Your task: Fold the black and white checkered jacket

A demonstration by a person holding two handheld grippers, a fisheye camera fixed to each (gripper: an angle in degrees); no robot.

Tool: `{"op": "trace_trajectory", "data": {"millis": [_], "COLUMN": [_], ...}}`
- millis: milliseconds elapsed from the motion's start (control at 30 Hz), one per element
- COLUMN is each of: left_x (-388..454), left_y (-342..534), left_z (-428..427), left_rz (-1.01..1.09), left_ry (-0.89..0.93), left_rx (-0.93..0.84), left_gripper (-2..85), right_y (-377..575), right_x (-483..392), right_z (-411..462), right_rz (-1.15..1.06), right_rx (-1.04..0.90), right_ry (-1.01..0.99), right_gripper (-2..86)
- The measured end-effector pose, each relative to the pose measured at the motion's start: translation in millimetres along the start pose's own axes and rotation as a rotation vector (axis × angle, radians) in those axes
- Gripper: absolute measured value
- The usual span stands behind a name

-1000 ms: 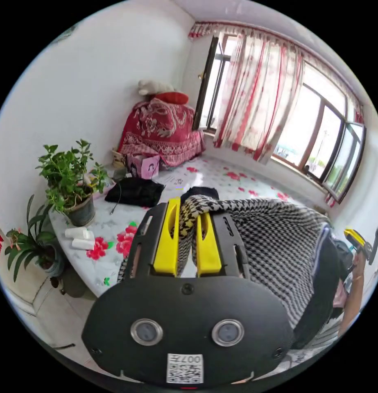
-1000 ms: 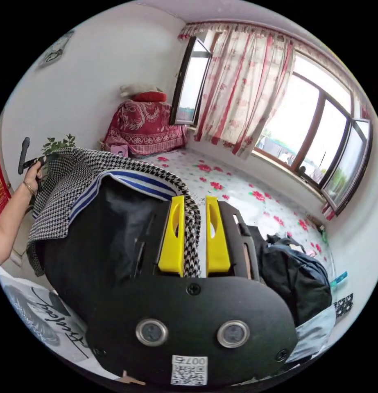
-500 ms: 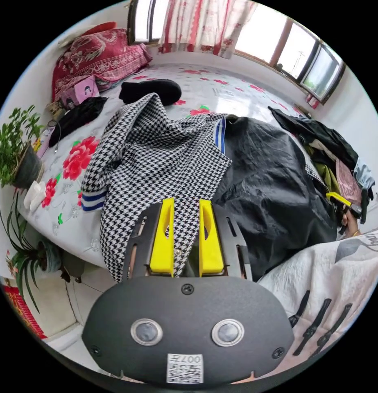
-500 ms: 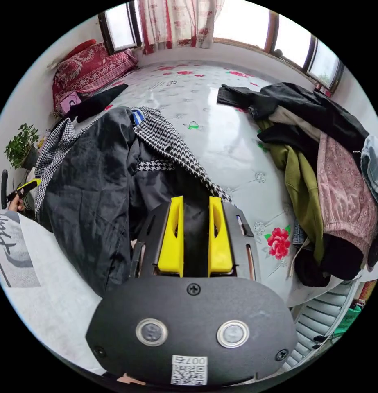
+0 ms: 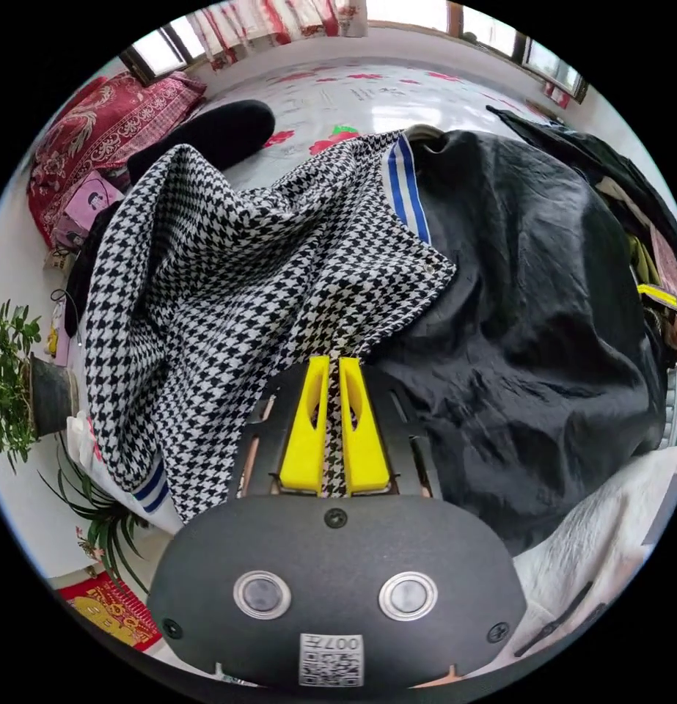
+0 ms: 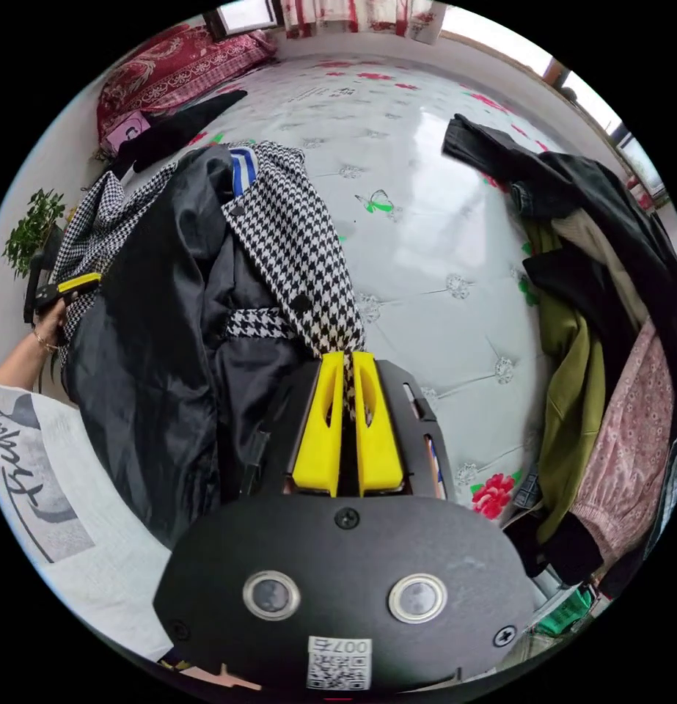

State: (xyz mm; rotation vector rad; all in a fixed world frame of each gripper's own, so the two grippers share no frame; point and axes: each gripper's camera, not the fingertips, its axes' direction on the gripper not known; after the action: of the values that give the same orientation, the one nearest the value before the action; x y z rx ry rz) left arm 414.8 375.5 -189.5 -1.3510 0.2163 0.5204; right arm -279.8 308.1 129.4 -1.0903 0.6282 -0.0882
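The soft black-and-white houndstooth jacket with black lining [image 5: 265, 257] is spread lining-up on the white flowered bed [image 6: 426, 220]. Its limp front edges are clenched by left tongs [image 5: 333, 363] and right tongs [image 6: 348, 359]; hems should be gripped firmly.

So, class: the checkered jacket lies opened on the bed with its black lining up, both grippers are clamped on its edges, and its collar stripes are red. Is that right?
Not quite. The collar stripes are blue, as the left gripper view shows. The rest stands: the checkered jacket lies opened, lining up, with the left gripper and right gripper clamped on its edges.
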Motion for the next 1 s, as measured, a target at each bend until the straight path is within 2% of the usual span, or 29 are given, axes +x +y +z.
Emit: {"op": "trace_trajectory", "data": {"millis": [100, 233, 300, 400, 467, 533, 600, 633, 667, 767, 833, 900, 1000], "left_x": [-14.1, -96.8, -134.3, -177.5, -186.7, -189.8, -189.9, -188.7, -184.6, -161.8, -140.8, -116.0, -75.3], "left_y": [-39.0, -114.2, -126.1, -107.6, -82.3, -51.1, -6.8, 5.3, 30.1, 84.6, 108.0, 123.4, 134.3], "left_z": [12.4, 22.4, 10.0, -36.9, -53.7, -65.8, -77.3, -80.9, -88.6, -99.5, -99.7, -97.5, -94.1], "left_rz": [0.015, -0.199, -0.321, -0.388, -0.406, -0.418, -0.433, -0.436, -0.441, -0.417, -0.381, -0.324, -0.226], "left_ry": [-0.14, -0.052, -0.014, 0.085, 0.118, 0.138, 0.155, 0.158, 0.168, 0.226, 0.243, 0.282, 0.37], "left_rx": [-0.004, -0.076, -0.041, 0.177, 0.237, 0.267, 0.249, 0.25, 0.256, 0.244, 0.207, 0.174, 0.137], "left_gripper": [-0.5, -0.4, 0.0, 1.8, 3.2, 4.2, 5.2, 5.3, 5.4, 5.5, 5.4, 5.2, 5.3], "right_y": [-6.8, -7.1, -1.2, 12.6, 19.1, 31.0, 45.6, 59.1, 65.9, 94.3, 111.0, 121.5, 126.4], "right_x": [27.7, 50.9, 37.7, -15.2, -54.1, -106.5, -134.1, -139.1, -137.3, -94.4, -26.7, 31.4, 99.7], "right_z": [-37.0, -122.8, -160.7, -193.4, -183.6, -142.6, -115.2, -111.8, -113.6, -136.0, -148.7, -142.5, -107.0], "right_rz": [0.115, 0.207, 0.156, -0.068, -0.23, -0.382, -0.417, -0.412, -0.399, -0.244, 0.008, 0.201, 0.366], "right_rx": [0.086, 0.337, 0.444, 0.531, 0.466, 0.266, 0.146, 0.168, 0.196, 0.361, 0.442, 0.442, 0.322], "right_ry": [-0.065, -0.221, -0.259, -0.329, -0.455, -0.658, -0.672, -0.643, -0.619, -0.371, -0.153, -0.11, -0.266], "right_gripper": [0.3, 0.1, 0.2, 0.7, 1.4, 2.8, 4.0, 4.7, 5.0, 6.5, 7.4, 8.0, 9.3]}}
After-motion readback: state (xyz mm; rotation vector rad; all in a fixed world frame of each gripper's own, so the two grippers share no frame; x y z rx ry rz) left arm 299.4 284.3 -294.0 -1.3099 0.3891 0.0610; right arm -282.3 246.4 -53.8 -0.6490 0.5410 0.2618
